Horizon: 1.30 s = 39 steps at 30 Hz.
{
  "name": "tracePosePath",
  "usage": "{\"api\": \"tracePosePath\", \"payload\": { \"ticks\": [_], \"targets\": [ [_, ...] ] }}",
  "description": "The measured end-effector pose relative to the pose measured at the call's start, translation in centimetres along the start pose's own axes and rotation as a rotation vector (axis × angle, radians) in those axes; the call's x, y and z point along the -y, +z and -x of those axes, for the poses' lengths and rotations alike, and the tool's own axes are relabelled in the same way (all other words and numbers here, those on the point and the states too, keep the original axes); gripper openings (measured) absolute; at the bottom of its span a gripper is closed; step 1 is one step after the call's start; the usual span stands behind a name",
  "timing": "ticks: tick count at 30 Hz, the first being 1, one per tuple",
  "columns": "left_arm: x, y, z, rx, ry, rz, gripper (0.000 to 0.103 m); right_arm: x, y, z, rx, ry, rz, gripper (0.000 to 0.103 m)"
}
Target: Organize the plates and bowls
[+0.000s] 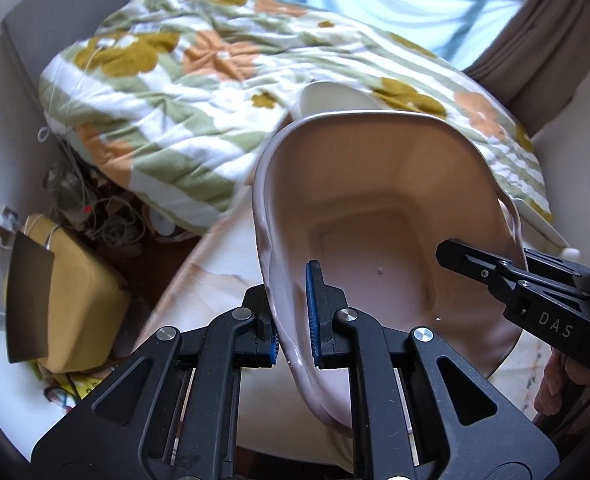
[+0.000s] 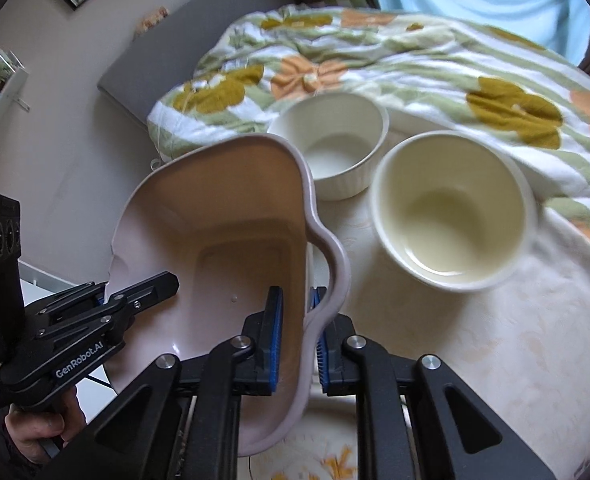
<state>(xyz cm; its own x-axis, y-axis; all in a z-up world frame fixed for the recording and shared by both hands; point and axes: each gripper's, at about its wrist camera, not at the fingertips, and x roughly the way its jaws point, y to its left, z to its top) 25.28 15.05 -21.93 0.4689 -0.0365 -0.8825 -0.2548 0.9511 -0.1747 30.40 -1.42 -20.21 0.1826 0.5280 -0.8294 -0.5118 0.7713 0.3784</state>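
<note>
I had both grippers clamped on the pink dish, one on each side of it, and it filled the middle of both views, held tilted above the table. My left gripper pinched the dish's left wall between its blue pads at the bottom centre of the left view. My right gripper gripped the opposite wall by the wavy handle, low in the right view. Each gripper also showed in the other's frame, at the dish's far edge.

In the right view, two bowls sat on the table right of the dish: a white ribbed ramekin at upper centre and a cream bowl just beside it. A flowered blanket lay behind them, across the top of the frame.
</note>
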Motion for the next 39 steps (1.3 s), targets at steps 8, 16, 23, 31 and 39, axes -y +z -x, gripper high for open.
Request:
{"api": "tracePosePath", "payload": {
  "ticks": [8,16,23,31,39],
  "targets": [
    [10.2,-3.2,4.4,0.031,-0.075,-0.124,0.009,3.7,-5.9,9.8,0.116,-0.055,-0.078,0.014],
    [21.3,-8.0,4.5,-0.021,-0.213,-0.284,0.009,9.6,-13.7,17.6,0.189,-0.185,-0.236,0.014],
    [28.7,-12.2,0.7,-0.121,-0.310,-0.383,0.009,15.3,-20.0,19.9,0.204,-0.272,-0.385,0.014],
    [32.8,-15.7,-4.6,-0.192,-0.316,-0.471,0.009,20.8,-25.2,18.4,0.222,-0.299,-0.506,0.014],
    [33.6,-17.0,-6.3,-0.188,-0.293,-0.518,0.009,23.0,-27.4,17.2,0.233,-0.302,-0.541,0.014]
  ]
}}
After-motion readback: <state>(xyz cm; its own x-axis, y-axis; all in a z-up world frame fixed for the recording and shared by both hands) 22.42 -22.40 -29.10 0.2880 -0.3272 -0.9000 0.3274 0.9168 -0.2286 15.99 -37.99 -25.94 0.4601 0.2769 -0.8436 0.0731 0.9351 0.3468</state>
